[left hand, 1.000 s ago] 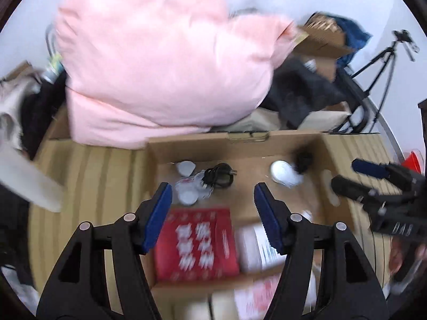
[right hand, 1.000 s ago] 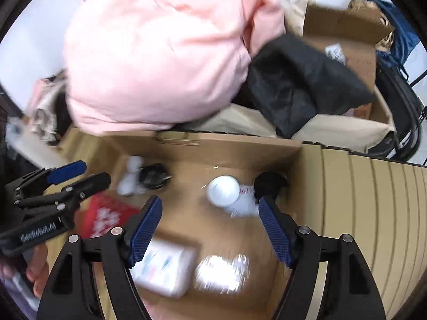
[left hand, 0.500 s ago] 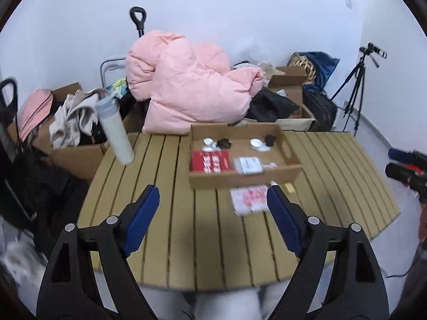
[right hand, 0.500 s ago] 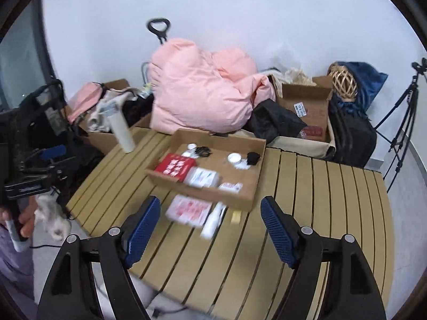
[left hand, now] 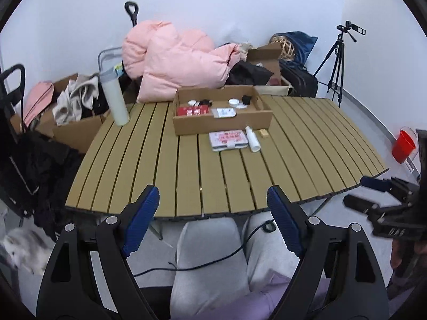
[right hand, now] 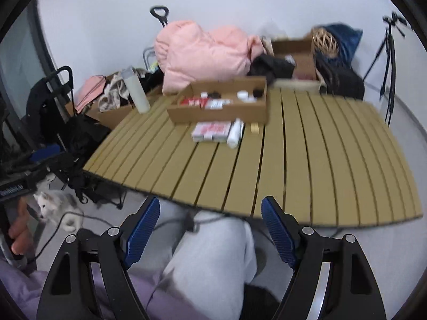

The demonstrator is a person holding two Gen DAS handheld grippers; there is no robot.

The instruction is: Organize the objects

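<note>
Both grippers have pulled back from the cardboard box [left hand: 221, 122], jaws open and empty; approach the white bottle [left hand: 252, 140] squarely next

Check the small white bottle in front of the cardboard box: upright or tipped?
Tipped. The white bottle lies on its side on the table slats, beside the pink packet, outside the cardboard box.

Small items inside the cardboard box [left hand: 222, 121] are too tiny to identify; the right wrist view is motion-blurred throughout
</note>
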